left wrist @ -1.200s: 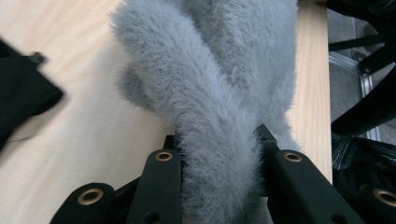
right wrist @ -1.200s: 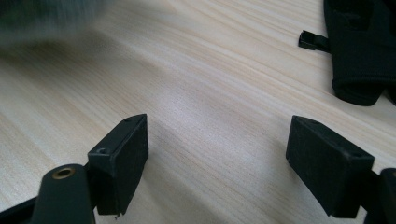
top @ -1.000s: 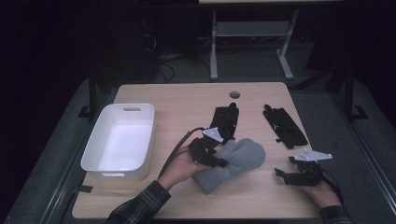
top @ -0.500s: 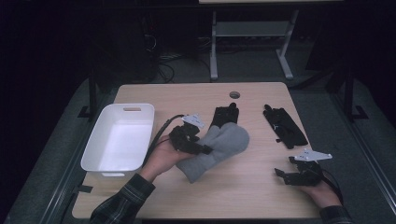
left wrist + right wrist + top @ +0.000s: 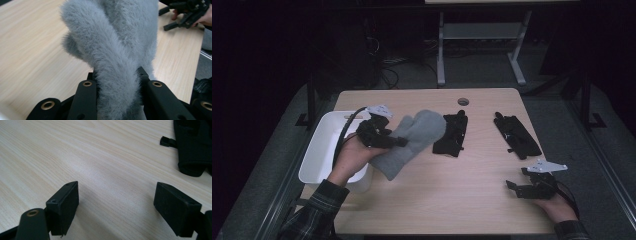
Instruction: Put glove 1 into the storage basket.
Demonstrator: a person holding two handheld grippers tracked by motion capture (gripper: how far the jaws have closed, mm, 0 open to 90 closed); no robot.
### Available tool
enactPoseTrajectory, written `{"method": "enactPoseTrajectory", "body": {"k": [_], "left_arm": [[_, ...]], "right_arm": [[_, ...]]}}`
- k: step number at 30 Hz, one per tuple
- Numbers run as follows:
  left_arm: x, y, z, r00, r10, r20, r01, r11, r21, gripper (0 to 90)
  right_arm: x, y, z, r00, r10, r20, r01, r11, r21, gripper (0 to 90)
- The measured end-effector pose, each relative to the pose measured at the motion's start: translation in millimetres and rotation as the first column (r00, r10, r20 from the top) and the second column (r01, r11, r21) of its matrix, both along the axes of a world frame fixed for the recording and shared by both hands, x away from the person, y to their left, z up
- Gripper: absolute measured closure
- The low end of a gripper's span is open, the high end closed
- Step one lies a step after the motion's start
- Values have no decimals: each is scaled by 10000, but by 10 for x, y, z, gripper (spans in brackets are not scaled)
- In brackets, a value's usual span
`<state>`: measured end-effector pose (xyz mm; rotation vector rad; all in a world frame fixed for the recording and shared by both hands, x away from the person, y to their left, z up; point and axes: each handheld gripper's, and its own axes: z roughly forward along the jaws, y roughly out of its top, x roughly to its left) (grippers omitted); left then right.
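A fuzzy grey mitten point(image 5: 414, 137) hangs off the table in my left gripper point(image 5: 399, 141), just right of the white bin point(image 5: 319, 150). In the left gripper view, the black jaws of my left gripper point(image 5: 116, 73) press on the cuff end of the mitten point(image 5: 120, 50), whose thumb and palm stick out beyond them. My right gripper point(image 5: 516, 179) rests near the table's front right corner. Its jaws point(image 5: 116, 192) stand wide apart over bare wood with nothing between them.
Two black gloves lie on the far half of the table, one in the middle point(image 5: 452, 132) and one to the right point(image 5: 517, 135); the right gripper view has a glove point(image 5: 192, 145) at its top right. A cable hole point(image 5: 463, 101) sits near the far edge.
My left gripper has lifted the grey mitten and carried it left, from the table's middle toward the white bin. The right gripper has stayed put.
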<state>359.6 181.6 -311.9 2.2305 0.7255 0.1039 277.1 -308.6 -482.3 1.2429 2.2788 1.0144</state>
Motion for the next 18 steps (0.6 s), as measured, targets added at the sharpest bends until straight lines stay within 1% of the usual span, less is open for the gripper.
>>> {"method": "enactPoseTrajectory", "body": {"k": [2, 3, 9, 13, 17, 18], "left_arm": [[5, 89, 29, 9998, 173, 12, -173, 9998, -61, 706], [5, 148, 48, 9994, 340, 7, -339, 9993, -158, 706], [0, 470, 158, 9952, 964, 154, -961, 9951, -222, 707], [-16, 717, 212, 9875, 1560, 214, -1551, 9871, -395, 707], [-24, 973, 225, 9768, 2116, 330, -2103, 9769, -377, 707], [-25, 1034, 219, 9733, 2272, 314, -2260, 9734, -375, 707]], "right_arm": [[0, 0, 0, 10000, 1, 1, -1, 10000, -3, 199], [0, 0, 0, 10000, 0, 1, 0, 10000, -3, 199], [1, 0, 0, 10000, -11, -3, 11, 10000, -1, 198], [2, 1, 0, 10000, -19, -3, 19, 10000, 2, 197], [4, 1, -1, 10000, -29, 1, 29, 10000, -5, 197], [4, 1, -1, 10000, -31, 4, 31, 10000, -8, 196]]}}
